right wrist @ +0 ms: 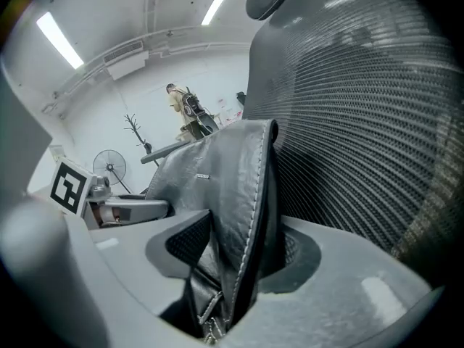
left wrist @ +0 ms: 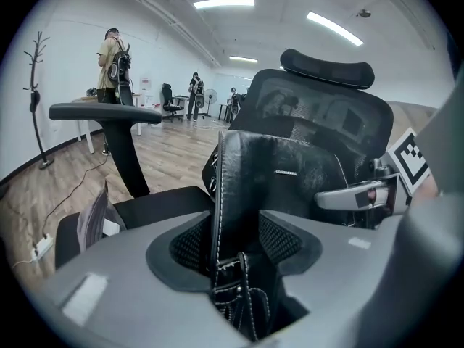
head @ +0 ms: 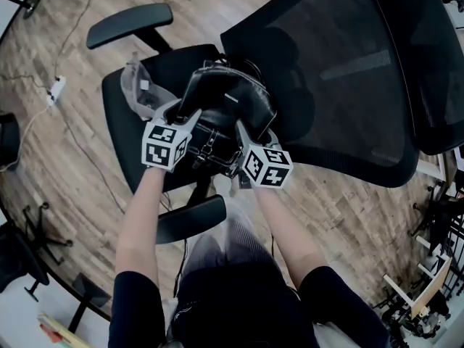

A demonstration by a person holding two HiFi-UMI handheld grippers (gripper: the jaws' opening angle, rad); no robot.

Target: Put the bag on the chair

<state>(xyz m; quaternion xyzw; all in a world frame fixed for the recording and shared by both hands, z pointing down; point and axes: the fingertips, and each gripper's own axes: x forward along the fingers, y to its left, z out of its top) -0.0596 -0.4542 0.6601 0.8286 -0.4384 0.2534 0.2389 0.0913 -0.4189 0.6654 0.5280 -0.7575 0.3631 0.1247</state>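
A black leather bag (head: 225, 104) rests on the seat (head: 119, 129) of a black office chair, leaning toward the mesh backrest (head: 341, 71). My left gripper (head: 185, 116) is at the bag's left side and my right gripper (head: 246, 133) at its right side. In the left gripper view the bag's stitched edge (left wrist: 239, 194) stands upright between the jaws of the left gripper (left wrist: 235, 245), which sit loosely around it. In the right gripper view a fold of the bag (right wrist: 232, 187) runs between the spread jaws of the right gripper (right wrist: 243, 249). Both are open.
A crumpled grey wrapper (head: 138, 85) lies on the seat's left part. Armrests stand at the far left (head: 130, 24) and near me (head: 190, 218). A white power strip (head: 56, 88) and cable lie on the wooden floor. People (left wrist: 112, 56) stand far off.
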